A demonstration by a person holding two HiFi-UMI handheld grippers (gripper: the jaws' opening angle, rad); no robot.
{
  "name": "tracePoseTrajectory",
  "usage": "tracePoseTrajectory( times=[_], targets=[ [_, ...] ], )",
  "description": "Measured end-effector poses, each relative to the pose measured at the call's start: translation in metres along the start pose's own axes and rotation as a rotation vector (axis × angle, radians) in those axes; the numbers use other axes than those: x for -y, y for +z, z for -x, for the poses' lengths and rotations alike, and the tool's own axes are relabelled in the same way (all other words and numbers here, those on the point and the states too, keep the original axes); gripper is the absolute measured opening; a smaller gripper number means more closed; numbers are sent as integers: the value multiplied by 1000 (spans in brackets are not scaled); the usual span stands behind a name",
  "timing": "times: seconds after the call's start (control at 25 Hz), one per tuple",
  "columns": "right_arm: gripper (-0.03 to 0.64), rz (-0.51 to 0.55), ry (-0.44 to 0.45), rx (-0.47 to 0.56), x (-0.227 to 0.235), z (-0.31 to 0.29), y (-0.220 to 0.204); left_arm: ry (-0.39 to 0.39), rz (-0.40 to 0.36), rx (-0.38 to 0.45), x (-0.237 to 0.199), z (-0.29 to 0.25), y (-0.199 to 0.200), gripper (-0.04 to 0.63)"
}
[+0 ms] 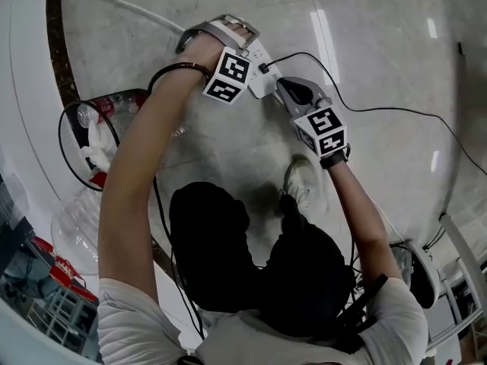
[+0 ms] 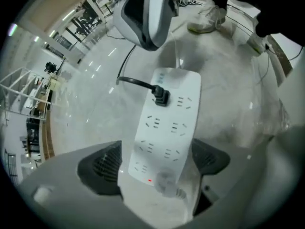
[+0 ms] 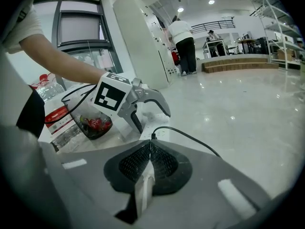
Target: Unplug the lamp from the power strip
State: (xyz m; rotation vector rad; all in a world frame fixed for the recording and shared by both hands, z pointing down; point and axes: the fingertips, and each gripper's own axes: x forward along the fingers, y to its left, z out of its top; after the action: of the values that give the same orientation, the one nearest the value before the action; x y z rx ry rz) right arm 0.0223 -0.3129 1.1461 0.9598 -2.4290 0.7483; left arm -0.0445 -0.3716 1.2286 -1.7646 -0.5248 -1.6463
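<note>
A white power strip (image 2: 164, 128) lies on the pale stone floor, its red light on. One black plug (image 2: 161, 95) sits in a socket at the strip's far end, and its black cable (image 1: 365, 109) trails away to the right. My left gripper (image 2: 157, 163) points steeply down over the strip's switch end. It is open, its dark pads (image 2: 102, 168) on either side of the strip. My right gripper (image 3: 148, 161) is shut with nothing in it and aims low at the plug (image 3: 154, 136). In the head view the left gripper (image 1: 228, 33) and right gripper (image 1: 280, 84) flank the strip (image 1: 259, 71).
A black wire wastebasket (image 1: 95, 139) with plastic bottles stands to the left by a white wall. The strip's white cord (image 1: 114, 2) runs off to the upper left. My shoe (image 1: 300, 181) is just behind the right gripper. People (image 3: 183, 39) stand far across the hall.
</note>
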Motion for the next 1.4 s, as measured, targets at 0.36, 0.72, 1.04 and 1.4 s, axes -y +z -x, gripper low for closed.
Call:
tracePoseTrajectory(
  times=[0.36, 0.72, 1.04, 1.4],
  targets=[
    [9, 15, 7, -15, 7, 0, -4, -69, -59, 34, 10, -15, 7, 416],
    [87, 84, 20, -56, 9, -20, -4, -90, -71, -8, 11, -17, 8, 417],
    [77, 202, -38, -102, 6, -57, -14, -93, -71, -5, 10, -18, 9, 426],
    [69, 197, -37, -76, 6, -66, -12, -125, -85, -9, 13, -24, 11, 442]
  ],
)
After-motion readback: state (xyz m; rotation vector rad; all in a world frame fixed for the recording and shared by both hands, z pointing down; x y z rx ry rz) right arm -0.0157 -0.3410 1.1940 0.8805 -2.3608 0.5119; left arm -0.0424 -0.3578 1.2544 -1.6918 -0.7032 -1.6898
